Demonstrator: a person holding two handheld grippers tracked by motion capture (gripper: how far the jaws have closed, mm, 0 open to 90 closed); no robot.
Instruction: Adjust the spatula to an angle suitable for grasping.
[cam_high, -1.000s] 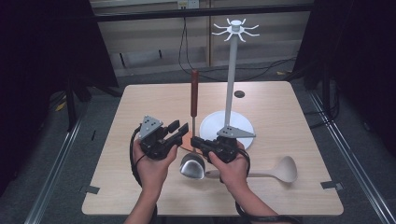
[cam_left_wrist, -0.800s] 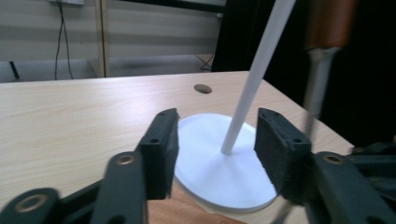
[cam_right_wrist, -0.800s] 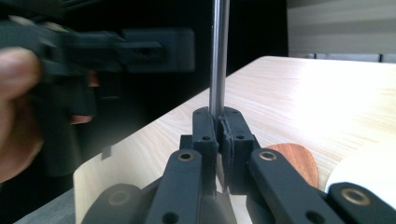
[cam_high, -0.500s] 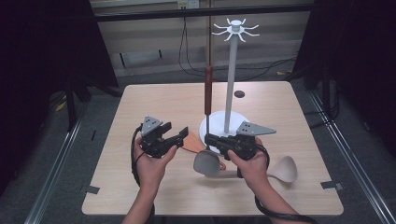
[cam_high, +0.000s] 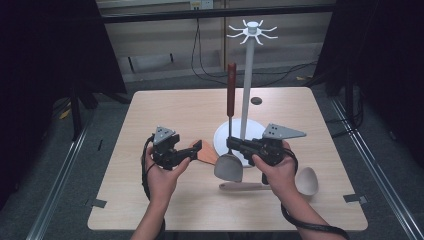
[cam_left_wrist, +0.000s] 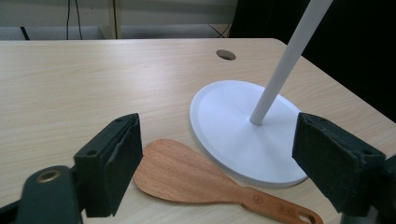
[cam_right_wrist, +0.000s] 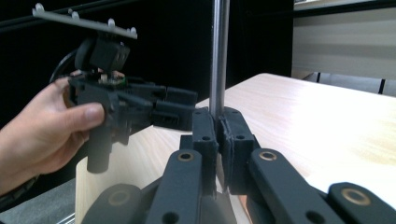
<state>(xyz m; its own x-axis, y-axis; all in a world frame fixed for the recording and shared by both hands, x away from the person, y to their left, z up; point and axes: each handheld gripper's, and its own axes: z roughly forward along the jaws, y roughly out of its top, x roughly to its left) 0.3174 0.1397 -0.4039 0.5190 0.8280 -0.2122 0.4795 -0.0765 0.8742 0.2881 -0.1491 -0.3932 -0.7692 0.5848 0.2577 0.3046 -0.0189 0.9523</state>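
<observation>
My right gripper is shut on the thin metal shaft of a turner, held upright with its red handle on top and its grey blade just above the table. The shaft rises straight from between the shut jaws. My left gripper is open, low over the table, its jaws either side of a flat wooden spatula that lies beside the white stand's round base.
The stand's white pole carries a ring of hooks at its top. A pale wooden spoon lies at the front right. A small round hole marks the far tabletop. The left hand and gripper face the right gripper.
The right gripper has carried the upright turner to the right, toward the stand. The wooden spatula now shows in front of the left gripper, which has barely moved.
</observation>
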